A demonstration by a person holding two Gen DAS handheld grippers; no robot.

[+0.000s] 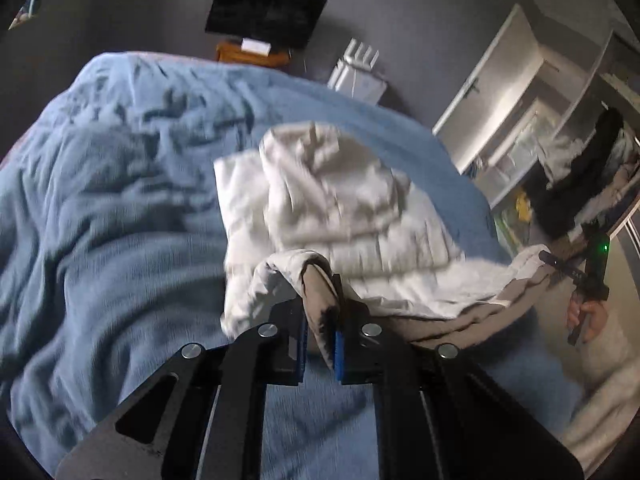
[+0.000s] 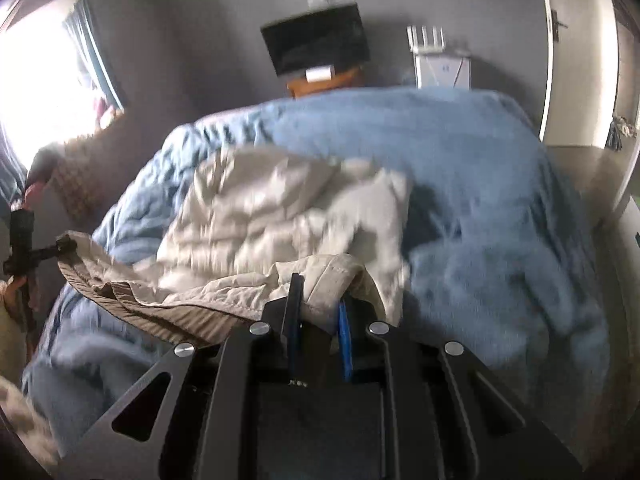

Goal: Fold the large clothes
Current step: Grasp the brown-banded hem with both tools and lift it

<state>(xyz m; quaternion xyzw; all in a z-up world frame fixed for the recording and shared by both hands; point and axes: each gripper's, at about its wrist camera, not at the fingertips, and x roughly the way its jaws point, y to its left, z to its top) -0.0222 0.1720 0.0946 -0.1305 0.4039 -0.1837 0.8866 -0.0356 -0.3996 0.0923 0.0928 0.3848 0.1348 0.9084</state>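
White quilted jacket point(image 1: 340, 216) on blue bed point(image 1: 120, 200), hem at 6 o'clock lifted. Left tool point(image 1: 320, 320) pinching one hem corner, right tool point(image 2: 318, 312) pinching other. Judging: fold only begun; hem not yet laid over, hood at 12 o'clock loose.

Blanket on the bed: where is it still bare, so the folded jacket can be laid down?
The blanket is bare left of the jacket and toward the far edge below the TV. The near middle is crowded: both grippers hold the hem there.
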